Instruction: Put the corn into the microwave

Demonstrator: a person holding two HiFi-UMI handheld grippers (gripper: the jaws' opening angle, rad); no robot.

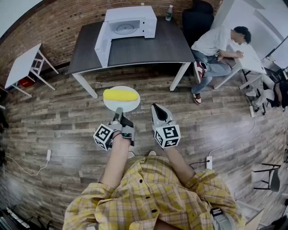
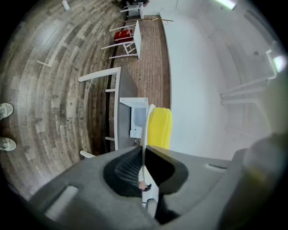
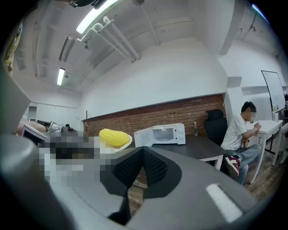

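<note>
The task was at its carrying stage. The corn [image 1: 120, 95] lay lengthwise on a round white plate [image 1: 109, 105], and the left gripper [image 1: 118, 111] was clamped narrowly on the near rim of that plate, holding it out level over the wooden floor [image 1: 54, 130]. In the left gripper view the plate's edge ran as a thin white line straight in between the pads, with the yellow cob resting on the plate beyond them. The right gripper [image 1: 155, 108] was beside it, apart from the plate, with its jaws closed together and nothing between them.

The microwave [image 1: 130, 22] stood on the dark counter [image 1: 148, 49] well ahead of the plate, across a stretch of bare floor. Its door [image 1: 102, 45] was swung wide open to the left and the chamber looked empty, so opening it seemed no longer to be needed. A bottle [image 1: 168, 12] stood near the counter's far edge, and a seated person [image 1: 216, 42] worked at a white desk off to the right, clear of the path.

By my reading, pickup was done and the door stood ready. What remained was to close the gap to the counter, slide the plate with the corn into the chamber, release it, and probably shut the door, for which the free right gripper looked available.
</note>
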